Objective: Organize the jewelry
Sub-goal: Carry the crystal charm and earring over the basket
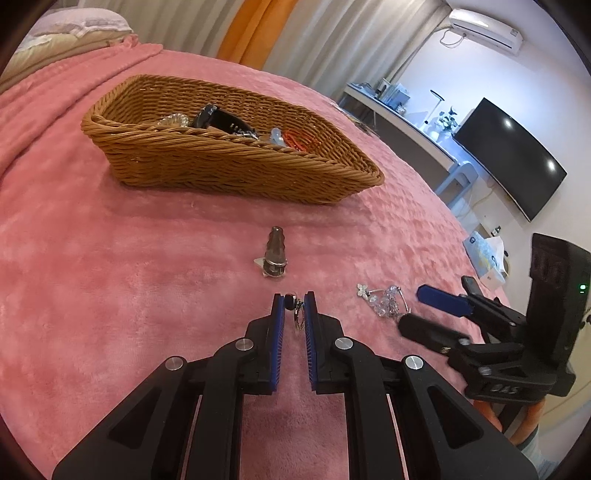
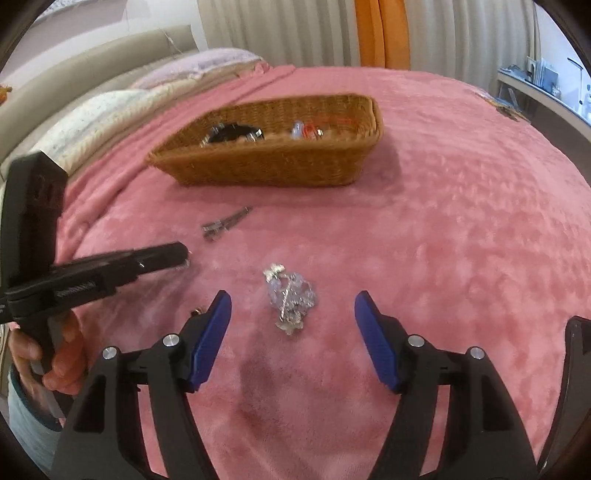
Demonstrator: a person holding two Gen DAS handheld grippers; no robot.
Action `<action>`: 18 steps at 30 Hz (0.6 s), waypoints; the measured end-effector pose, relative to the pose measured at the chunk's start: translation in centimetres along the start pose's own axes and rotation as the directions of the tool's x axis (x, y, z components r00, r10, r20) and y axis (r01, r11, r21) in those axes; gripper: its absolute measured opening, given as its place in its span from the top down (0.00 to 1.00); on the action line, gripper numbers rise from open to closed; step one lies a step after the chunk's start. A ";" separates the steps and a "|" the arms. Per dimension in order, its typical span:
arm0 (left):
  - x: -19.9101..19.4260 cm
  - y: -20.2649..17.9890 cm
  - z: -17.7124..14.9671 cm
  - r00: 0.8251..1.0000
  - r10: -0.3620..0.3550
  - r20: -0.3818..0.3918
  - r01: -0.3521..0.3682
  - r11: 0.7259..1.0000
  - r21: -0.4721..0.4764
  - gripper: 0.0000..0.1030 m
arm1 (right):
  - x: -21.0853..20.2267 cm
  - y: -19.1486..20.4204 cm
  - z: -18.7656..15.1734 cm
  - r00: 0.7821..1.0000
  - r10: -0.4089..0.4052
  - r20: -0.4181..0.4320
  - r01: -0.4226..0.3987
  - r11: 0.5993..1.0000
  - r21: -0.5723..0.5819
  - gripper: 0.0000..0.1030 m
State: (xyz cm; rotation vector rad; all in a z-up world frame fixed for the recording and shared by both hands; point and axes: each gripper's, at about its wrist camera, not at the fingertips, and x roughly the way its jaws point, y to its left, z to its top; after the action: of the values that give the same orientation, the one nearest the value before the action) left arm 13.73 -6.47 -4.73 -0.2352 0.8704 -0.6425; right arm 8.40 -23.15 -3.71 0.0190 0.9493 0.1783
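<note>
Mid-sort: left gripper (image 1: 294,297) jaws pinched a small ring (image 1: 297,314); right gripper (image 2: 293,308) jaws wide around crystal bracelet (image 2: 291,297), basket (image 2: 273,168) far, closing judged next.

A home bedroom: a bed (image 1: 110,258) under a pink blanket, pillows (image 2: 110,107) upper left, curtains (image 1: 332,37) behind, television (image 1: 517,155) and air conditioner (image 1: 484,27) at right.
</note>
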 end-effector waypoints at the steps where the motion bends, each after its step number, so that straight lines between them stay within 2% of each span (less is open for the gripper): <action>1: 0.1 0.0 0.0 1.000 0.001 -0.001 -0.001 1.000 0.001 0.91 | 0.5 0.2 0.1 1.000 -0.008 -0.016 0.008 1.000 -0.006 0.37; 4: 0.1 -0.1 0.0 1.000 0.002 -0.001 -0.002 1.000 0.003 0.91 | 1.8 1.0 0.6 0.998 -0.052 -0.043 0.050 0.998 -0.047 0.48; 6: 0.1 -0.1 0.0 1.000 0.002 -0.002 -0.002 1.000 0.005 0.91 | 2.1 1.7 0.8 0.996 -0.080 -0.044 0.076 0.993 -0.086 0.68; 9: -0.1 -0.2 -0.1 1.000 0.000 0.005 -0.001 1.000 0.016 0.91 | 1.7 2.9 0.4 0.991 -0.134 -0.012 0.131 0.982 -0.135 0.86; 12: -0.6 0.0 -0.1 0.998 -0.060 0.011 0.059 0.998 0.011 0.91 | 0.5 3.4 0.1 0.988 -0.148 0.031 0.151 0.978 -0.144 0.91; 16: -1.8 0.5 0.3 0.988 -0.152 0.040 0.153 0.988 -0.023 0.92 | -2.0 3.0 1.5 0.991 -0.102 0.084 0.111 0.987 -0.113 0.92; 18: -2.7 0.2 0.5 0.986 -0.157 0.061 0.157 0.988 -0.006 0.92 | -3.4 2.8 2.2 0.991 -0.071 0.114 0.082 0.992 -0.097 0.92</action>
State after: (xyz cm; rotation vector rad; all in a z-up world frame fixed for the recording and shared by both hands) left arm 12.92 -4.71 -2.73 -0.3336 0.8026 -0.7740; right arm 7.85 -20.75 0.62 -0.1007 0.8287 0.1526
